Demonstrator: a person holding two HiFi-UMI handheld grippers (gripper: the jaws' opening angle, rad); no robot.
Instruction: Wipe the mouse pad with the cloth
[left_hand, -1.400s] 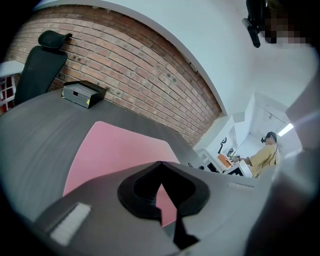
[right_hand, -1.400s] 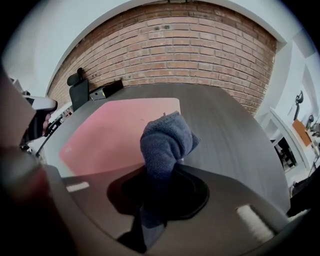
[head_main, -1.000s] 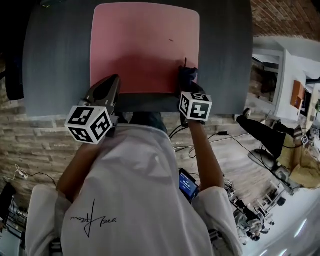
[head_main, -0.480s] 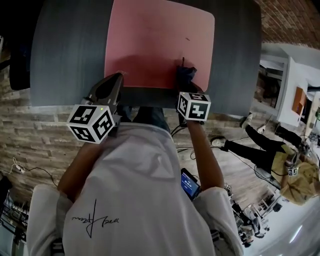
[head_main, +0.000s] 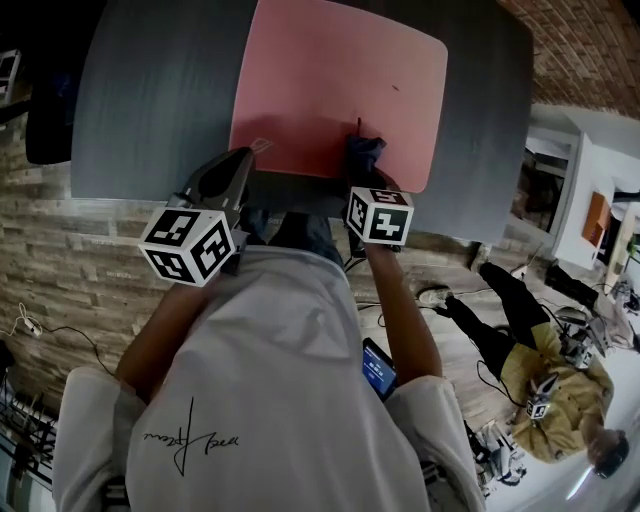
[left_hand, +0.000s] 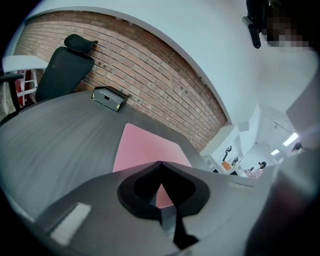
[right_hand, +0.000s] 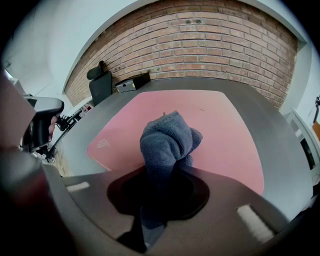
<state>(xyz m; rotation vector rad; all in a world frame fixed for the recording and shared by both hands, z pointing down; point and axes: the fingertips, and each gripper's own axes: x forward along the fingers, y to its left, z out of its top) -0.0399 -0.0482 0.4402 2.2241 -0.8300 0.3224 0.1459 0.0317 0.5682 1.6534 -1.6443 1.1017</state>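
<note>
Right hand-held gripper pinches our bunched blue-grey cloth at the flat pink mouse pad's bottom edge. Left hand-held gripper is pressed together, empty. We reckon wiping's barely begun.

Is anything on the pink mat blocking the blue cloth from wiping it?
No, nothing visible does. The right gripper holds the cloth at the near edge of the mouse pad, and the pink surface ahead of it looks bare.

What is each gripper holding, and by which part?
The right gripper pinches the blue cloth by one bunched end; the left gripper is shut, holding nothing.
</note>
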